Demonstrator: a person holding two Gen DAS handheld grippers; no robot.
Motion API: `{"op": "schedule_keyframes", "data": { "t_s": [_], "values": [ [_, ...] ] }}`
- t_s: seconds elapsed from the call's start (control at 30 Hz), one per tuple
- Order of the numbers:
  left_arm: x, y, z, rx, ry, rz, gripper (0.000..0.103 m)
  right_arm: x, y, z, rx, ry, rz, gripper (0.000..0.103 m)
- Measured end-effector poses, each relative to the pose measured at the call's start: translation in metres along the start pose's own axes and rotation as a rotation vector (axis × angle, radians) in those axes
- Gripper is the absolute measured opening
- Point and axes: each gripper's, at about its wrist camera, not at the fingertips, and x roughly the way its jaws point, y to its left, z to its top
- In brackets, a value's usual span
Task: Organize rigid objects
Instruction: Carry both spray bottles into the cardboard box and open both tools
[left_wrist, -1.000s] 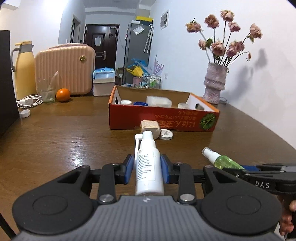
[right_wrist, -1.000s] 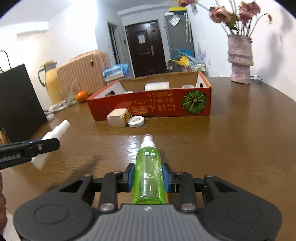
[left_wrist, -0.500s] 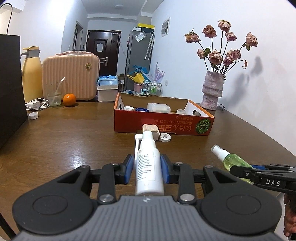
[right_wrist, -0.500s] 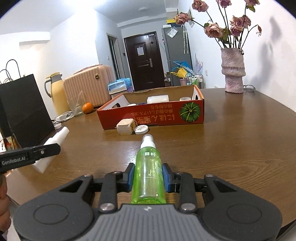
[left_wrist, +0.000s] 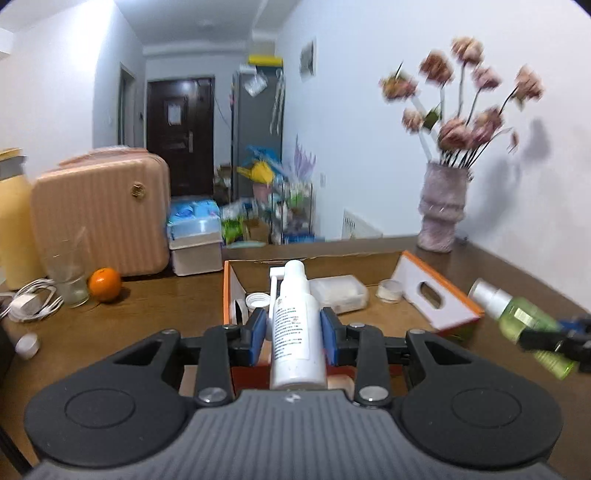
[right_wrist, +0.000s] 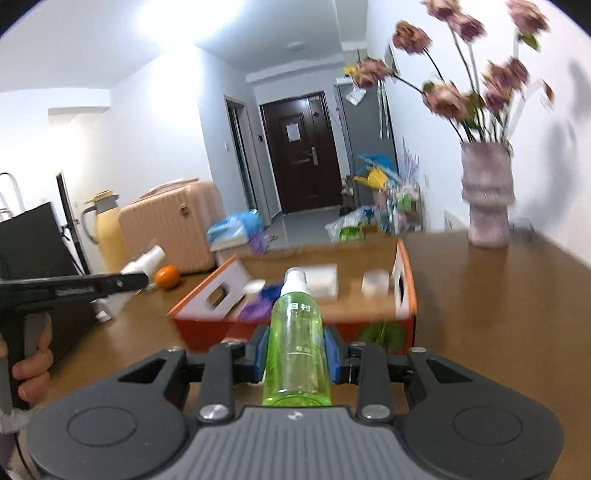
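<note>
Between the blue pads of the left hand-held gripper (left_wrist: 294, 334), a white spray bottle (left_wrist: 295, 332) is clamped, nozzle pointing away from the camera. Just ahead and below it: the open orange cardboard box (left_wrist: 439, 291) on the brown desk (left_wrist: 147, 317). Left view shows inside the box, ahead of the bottle: a clear lidded container (left_wrist: 341, 291), a white cap (left_wrist: 257, 300), a small white jar (left_wrist: 390, 290). To the right of this hand-held gripper, the green spray bottle (left_wrist: 524, 323) appears side-on, held by the other tool.

Right hand-held gripper (right_wrist: 296, 354): clamped on the green spray bottle (right_wrist: 296, 350), white nozzle forward, box (right_wrist: 404, 280) just ahead. Only this view shows the red front of the box with a green print (right_wrist: 380, 334), purple and blue items (right_wrist: 258, 304) inside, blurred, and a hand (right_wrist: 31, 373) on the left tool's grip at far left.

Farther left of the left hand-held gripper: an orange (left_wrist: 105, 284), a glass (left_wrist: 70, 273), a peach suitcase (left_wrist: 99, 210). Far right: a vase of flowers (left_wrist: 443, 208).
</note>
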Motion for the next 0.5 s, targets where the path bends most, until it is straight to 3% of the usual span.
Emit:
{"op": "schedule_keyframes", "data": {
  "t_s": [0.17,0.27,0.4,0.5],
  "values": [
    [0.099,0.011,0.026,0.04,0.163,-0.005,0.032,0.08,-0.028,0.044,0.041,0.072,0.029,0.03],
    [0.141,0.02,0.026,0.031,0.242,-0.005,0.032,0.127,-0.041,0.056,0.024,0.131,-0.01,0.03],
    [0.175,0.023,0.016,0.083,0.304,0.027,0.033,0.178,-0.053,0.06,-0.041,0.22,-0.074,0.03],
    [0.186,0.025,0.009,0.104,0.323,0.002,0.033,0.201,-0.054,0.053,-0.111,0.269,-0.124,0.03]
  ]
}}
